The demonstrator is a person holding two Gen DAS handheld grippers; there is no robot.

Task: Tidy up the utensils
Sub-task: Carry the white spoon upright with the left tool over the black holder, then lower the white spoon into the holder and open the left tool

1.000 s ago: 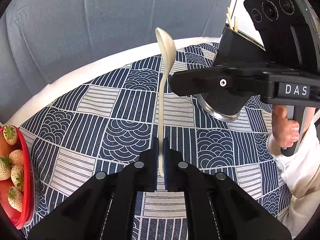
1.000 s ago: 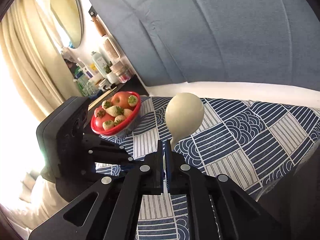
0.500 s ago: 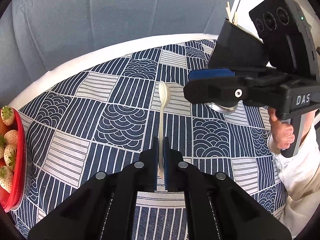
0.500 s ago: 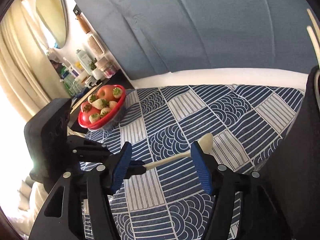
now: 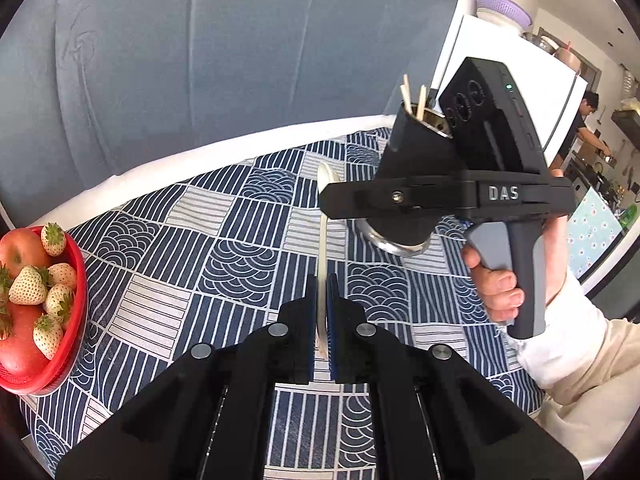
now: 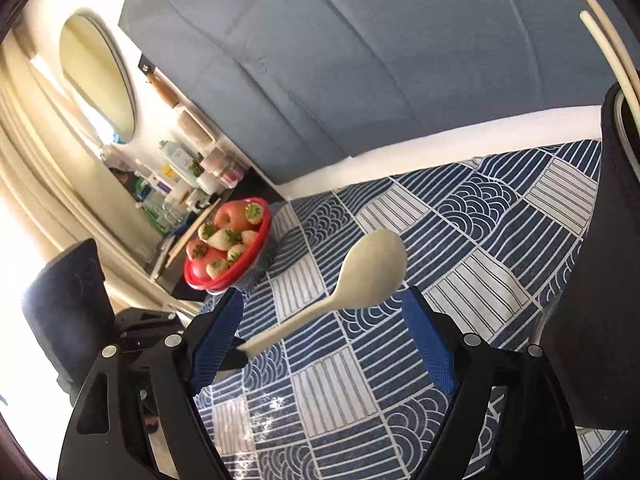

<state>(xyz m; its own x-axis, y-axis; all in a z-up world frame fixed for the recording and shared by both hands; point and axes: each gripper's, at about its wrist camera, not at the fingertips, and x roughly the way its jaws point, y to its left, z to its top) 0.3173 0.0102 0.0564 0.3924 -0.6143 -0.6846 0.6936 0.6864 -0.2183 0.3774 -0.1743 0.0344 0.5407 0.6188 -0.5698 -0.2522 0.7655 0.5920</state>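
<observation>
- The left claw (image 5: 321,312) was closed on the handle of a cream spoon (image 6: 372,270) and held it above the patterned surface (image 5: 224,248).
- The right claw (image 6: 324,344) had just been opening; its blue pads (image 6: 430,344) stood apart around the spoon without touching it.
- A black holder (image 5: 404,152) with chopsticks (image 6: 612,28) stood near.
- A red fruit bowl (image 6: 236,268) sat at the edge.

The cloth (image 5: 224,248) on the counter has navy blue and pale grey squares, some with stripes and some with wave arcs. The long plastic spoon (image 6: 372,272) is cream, and the round plastic bowl (image 6: 256,256) is red, holding red apples and whitish strawberries with green tops. The right claw (image 6: 324,340) is black with blue pads (image 6: 428,344), and the padded wall panel (image 5: 200,60) is grey-blue.
</observation>
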